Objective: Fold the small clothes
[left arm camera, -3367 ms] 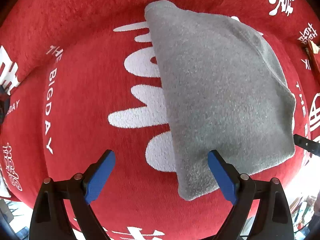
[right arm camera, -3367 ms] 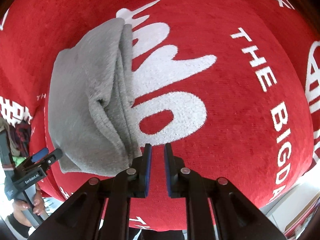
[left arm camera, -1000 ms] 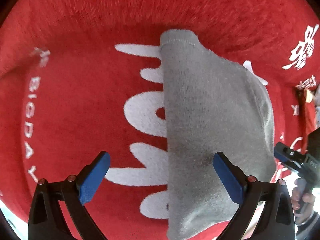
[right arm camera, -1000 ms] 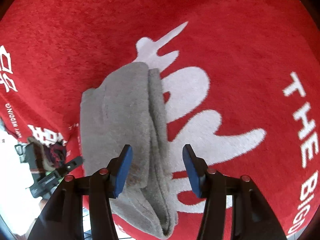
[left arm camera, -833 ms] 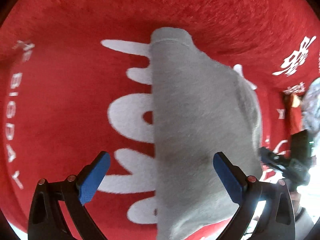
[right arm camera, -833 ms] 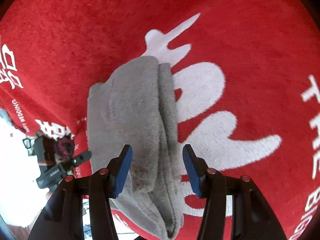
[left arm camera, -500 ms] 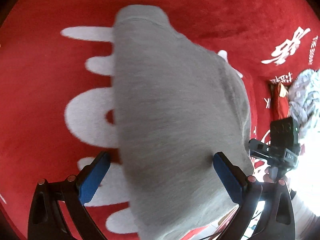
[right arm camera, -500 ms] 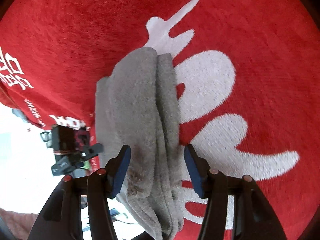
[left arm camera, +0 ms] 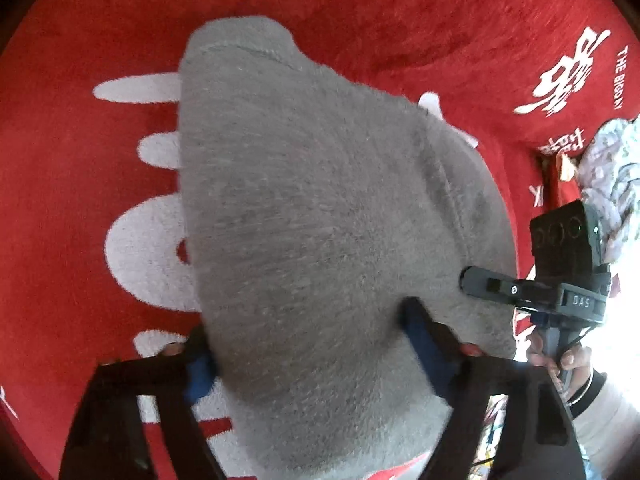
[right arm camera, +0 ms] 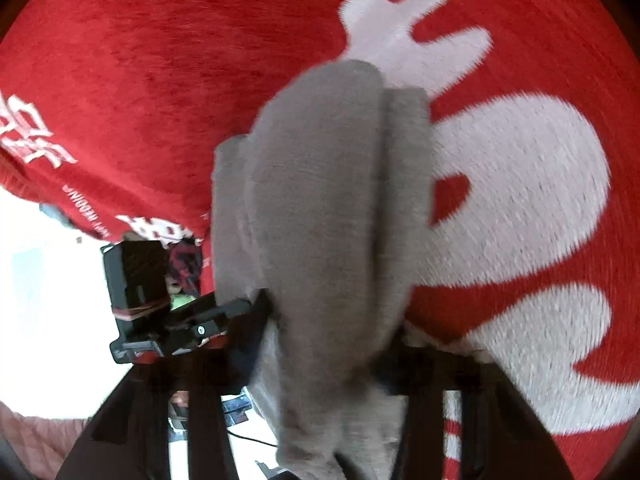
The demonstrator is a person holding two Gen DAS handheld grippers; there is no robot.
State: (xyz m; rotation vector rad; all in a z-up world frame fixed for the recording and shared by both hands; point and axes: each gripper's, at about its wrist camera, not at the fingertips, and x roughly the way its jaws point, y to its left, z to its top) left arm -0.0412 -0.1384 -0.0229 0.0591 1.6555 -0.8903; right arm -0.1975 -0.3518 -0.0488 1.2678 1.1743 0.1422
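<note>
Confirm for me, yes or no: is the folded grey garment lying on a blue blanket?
No. In the left wrist view the grey garment lies on a red blanket with white lettering.

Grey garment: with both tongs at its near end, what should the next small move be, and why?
Probably finish closing. The left tongs and right tongs each straddle the near end of the folded grey garment, jaws just closing onto it. It lies on the red blanket, so neither hand should lift before the grip is firm.
</note>
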